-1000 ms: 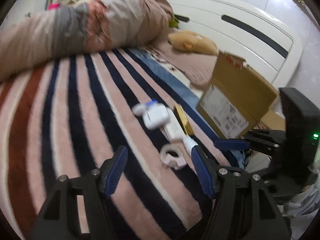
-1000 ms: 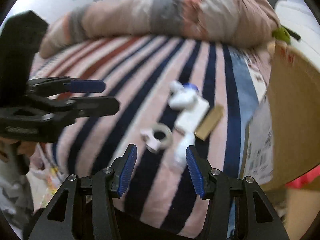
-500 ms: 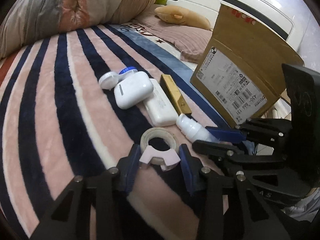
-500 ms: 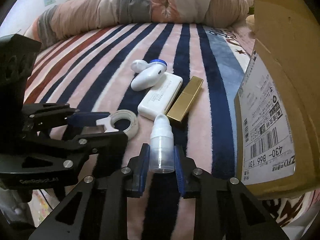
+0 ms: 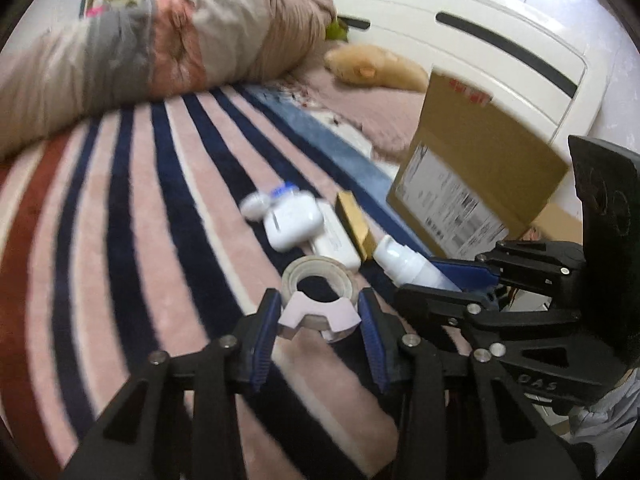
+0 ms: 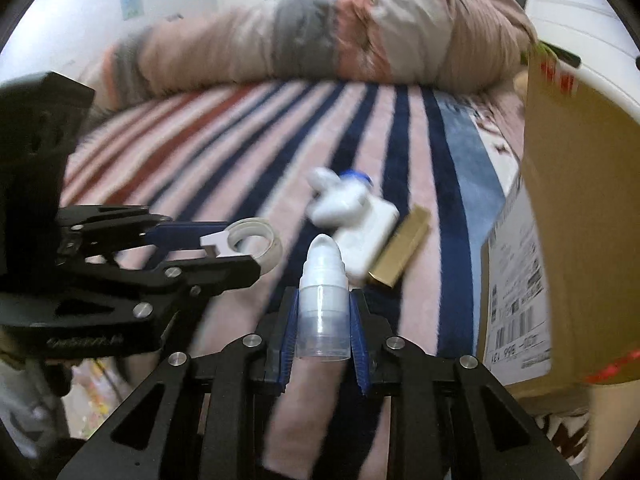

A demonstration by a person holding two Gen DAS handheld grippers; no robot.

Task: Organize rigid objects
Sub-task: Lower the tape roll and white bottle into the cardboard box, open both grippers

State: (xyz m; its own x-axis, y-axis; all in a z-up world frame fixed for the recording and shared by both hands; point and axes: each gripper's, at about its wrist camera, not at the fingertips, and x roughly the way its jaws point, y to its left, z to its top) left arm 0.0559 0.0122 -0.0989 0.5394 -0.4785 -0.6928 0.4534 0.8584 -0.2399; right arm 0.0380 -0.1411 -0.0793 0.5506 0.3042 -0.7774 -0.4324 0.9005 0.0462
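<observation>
Clear plastic, white cap: the small bottle (image 6: 322, 300) sits pinched between the blue pads of the right gripper (image 6: 322, 322), its long axis running straight out along the fingers, rounded cap end pointing away. The left gripper (image 5: 319, 322) is pressed onto the pale pink holder of a tape roll (image 5: 318, 286); the ring of clear tape sticks out past the fingertips. Both items appear just clear of the blanket (image 5: 132, 240), though blur makes contact hard to judge.

Key relation: the cardboard box (image 6: 560, 216) stands to the right of both tools, label face toward them, its open top not in view. The right gripper is nearer to it; the left lies beyond, on the far side from the box. Judgement: the bottle likely goes over first.

Remaining on the blanket, bunched together between the grippers and the box: a smooth white case (image 5: 294, 224), a flat white block (image 5: 334, 240) under it, and a long gold box (image 5: 354, 226) lying lengthwise beside them.

Blanket is plush, striped pink, navy and rust. Hard, smooth items; soft footing.
</observation>
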